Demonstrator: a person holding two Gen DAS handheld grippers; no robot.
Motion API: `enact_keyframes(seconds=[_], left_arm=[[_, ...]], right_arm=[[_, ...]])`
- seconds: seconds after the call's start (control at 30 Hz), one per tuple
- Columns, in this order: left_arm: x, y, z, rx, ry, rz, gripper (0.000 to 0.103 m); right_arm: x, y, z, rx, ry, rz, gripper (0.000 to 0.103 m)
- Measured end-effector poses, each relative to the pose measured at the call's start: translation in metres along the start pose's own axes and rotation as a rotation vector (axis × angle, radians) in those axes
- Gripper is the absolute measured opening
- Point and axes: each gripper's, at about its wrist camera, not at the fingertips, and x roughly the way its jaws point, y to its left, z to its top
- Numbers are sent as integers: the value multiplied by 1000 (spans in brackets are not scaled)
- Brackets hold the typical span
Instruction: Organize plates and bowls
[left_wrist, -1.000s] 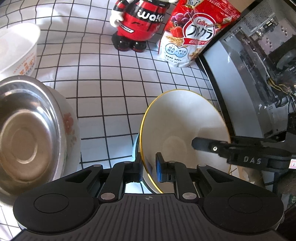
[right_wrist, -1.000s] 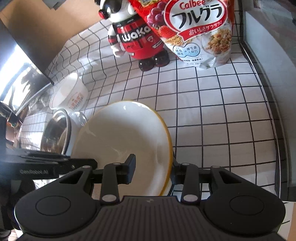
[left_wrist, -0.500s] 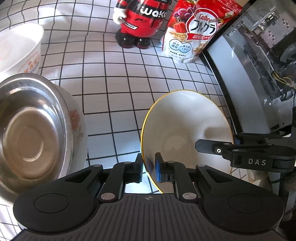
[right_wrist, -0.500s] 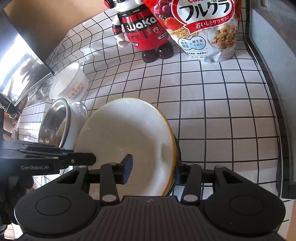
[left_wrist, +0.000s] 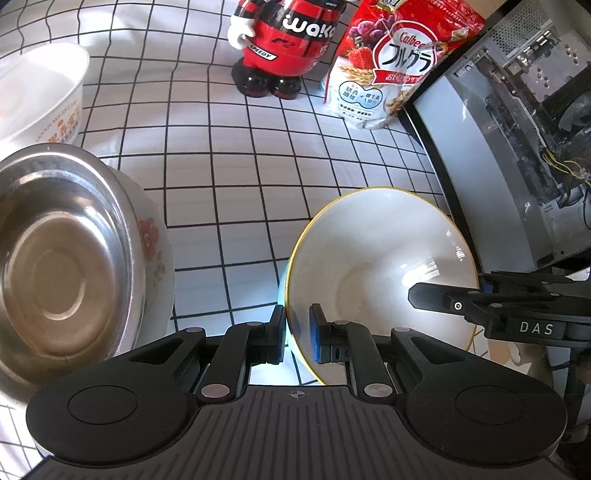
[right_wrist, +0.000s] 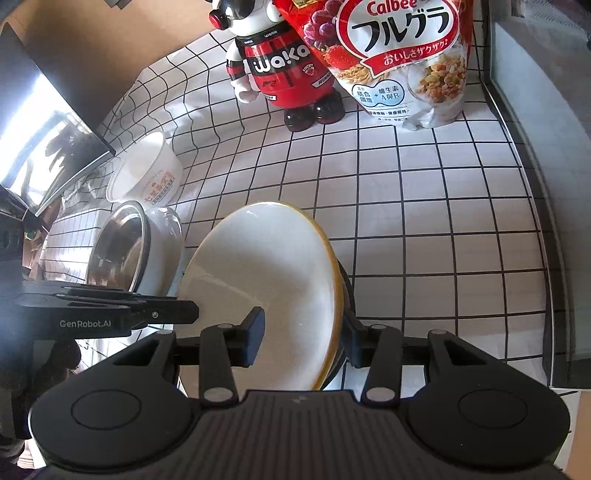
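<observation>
A white bowl with a yellow rim (left_wrist: 369, 258) hangs tilted above the checked tablecloth, its hollow facing the cameras. My left gripper (left_wrist: 297, 325) is shut on its near left rim, one pad inside and one outside. My right gripper (right_wrist: 301, 332) straddles the opposite rim of the bowl (right_wrist: 266, 266). Its inner finger stands off the wall, so it is open. In the left wrist view the right gripper (left_wrist: 450, 291) reaches in from the right. A pale blue edge (left_wrist: 282, 280) shows under the bowl.
A steel bowl (left_wrist: 55, 266) sits nested in a white floral bowl (left_wrist: 151, 236) at the left, with a white lettered tub (left_wrist: 44, 96) behind it. A red toy figure (left_wrist: 284, 40) and a cereal bag (left_wrist: 388, 66) stand at the back. An open computer case (left_wrist: 517, 129) lines the right side.
The right gripper's fingers have spread slightly off the bowl's rim. The left gripper keeps its hold, and the bowl stays in about the same place.
</observation>
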Motion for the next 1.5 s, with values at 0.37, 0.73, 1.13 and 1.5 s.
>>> enact_keyframes(seconds=[0.37,0.73,1.13,1.5], left_arm=[[0,1,-1,-5,-1,-1,14],[3,0,-1,-23,8,8,15],[-1,-2,-3,19,4,12,19],[-24,-5,2,56,-37,-4,17]], right_arm=[[-9,18,3,-146,-44,-151,46],[14,29,-5,-215,-49,-196,47],[15,26,-6,-235,-79,-240,47],[14,14,-6,-109,-45,-121,47]])
